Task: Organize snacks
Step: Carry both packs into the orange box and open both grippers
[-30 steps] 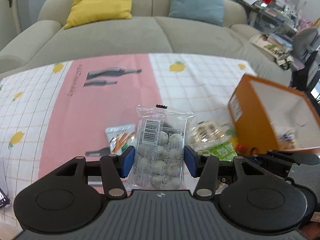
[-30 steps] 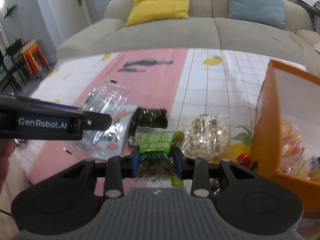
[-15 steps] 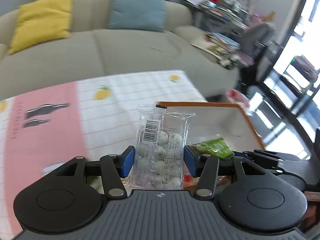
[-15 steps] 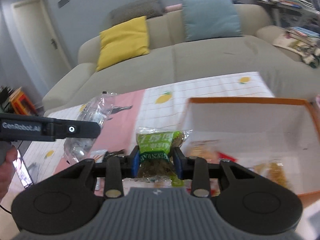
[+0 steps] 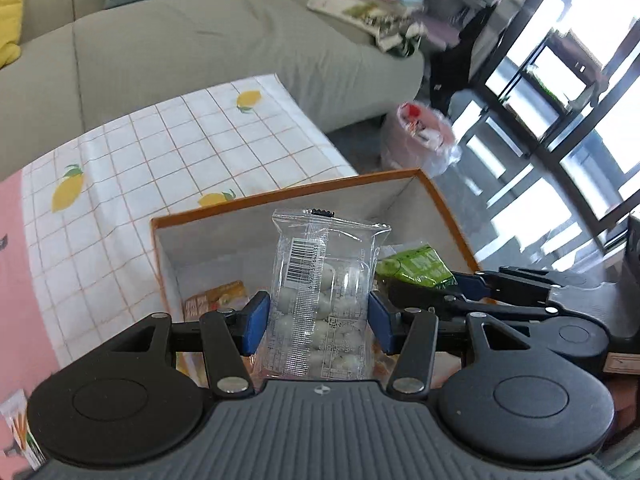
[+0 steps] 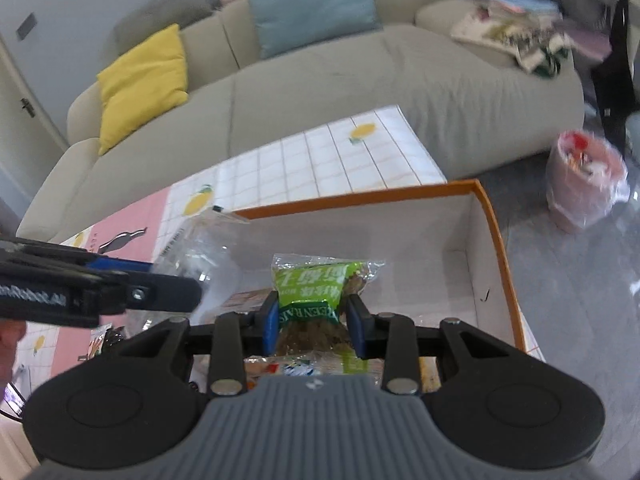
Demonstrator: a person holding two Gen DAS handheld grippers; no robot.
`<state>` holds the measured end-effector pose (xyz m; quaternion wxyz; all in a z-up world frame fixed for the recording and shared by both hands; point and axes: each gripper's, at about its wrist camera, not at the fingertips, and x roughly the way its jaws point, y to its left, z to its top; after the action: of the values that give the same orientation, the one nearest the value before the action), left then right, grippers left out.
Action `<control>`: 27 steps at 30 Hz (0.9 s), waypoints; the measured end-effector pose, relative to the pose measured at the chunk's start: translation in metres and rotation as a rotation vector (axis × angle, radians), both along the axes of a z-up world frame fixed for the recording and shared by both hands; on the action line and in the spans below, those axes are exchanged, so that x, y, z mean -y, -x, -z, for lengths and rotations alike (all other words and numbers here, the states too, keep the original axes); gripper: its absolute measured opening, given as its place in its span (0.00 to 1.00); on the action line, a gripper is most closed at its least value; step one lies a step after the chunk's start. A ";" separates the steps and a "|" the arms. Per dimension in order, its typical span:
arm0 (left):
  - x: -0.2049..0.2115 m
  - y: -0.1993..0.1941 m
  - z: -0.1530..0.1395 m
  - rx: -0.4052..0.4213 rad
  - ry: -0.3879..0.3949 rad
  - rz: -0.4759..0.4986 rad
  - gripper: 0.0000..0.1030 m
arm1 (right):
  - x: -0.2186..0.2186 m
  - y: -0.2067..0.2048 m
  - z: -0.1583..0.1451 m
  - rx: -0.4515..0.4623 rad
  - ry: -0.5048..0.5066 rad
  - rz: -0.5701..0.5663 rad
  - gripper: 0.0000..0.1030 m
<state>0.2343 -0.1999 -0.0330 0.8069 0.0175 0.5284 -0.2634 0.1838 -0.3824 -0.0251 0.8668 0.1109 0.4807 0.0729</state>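
Crinkly, light and slippery, the clear candy bag point(image 5: 320, 304) sits pinched in the left gripper point(image 5: 318, 322), the green raisin bag point(image 6: 312, 304) in the right gripper point(image 6: 314, 322), over the orange box point(image 6: 496, 236).

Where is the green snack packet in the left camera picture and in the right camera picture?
Left wrist view: the green snack packet sits right of centre, held in the right tool, over the orange box.
Right wrist view: the packet is at centre, clamped between the blue pads.
Shared landmark: the orange box; the pink bag on the floor also shows in both.
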 end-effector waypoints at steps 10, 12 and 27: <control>0.030 -0.047 0.065 -0.112 -0.117 0.014 0.58 | 0.015 -0.050 0.058 -0.152 0.032 -0.026 0.33; 0.033 -0.052 0.073 -0.132 -0.131 0.008 0.58 | 0.016 -0.056 0.066 -0.180 0.032 -0.036 0.33; 0.037 -0.069 0.105 -0.221 -0.150 -0.008 0.63 | -0.004 -0.075 0.096 -0.269 0.088 -0.115 0.35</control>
<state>0.3034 -0.2366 -0.1384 0.7413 0.0468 0.6322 -0.2203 0.2587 -0.3784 -0.1215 0.7930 0.0538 0.6007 0.0858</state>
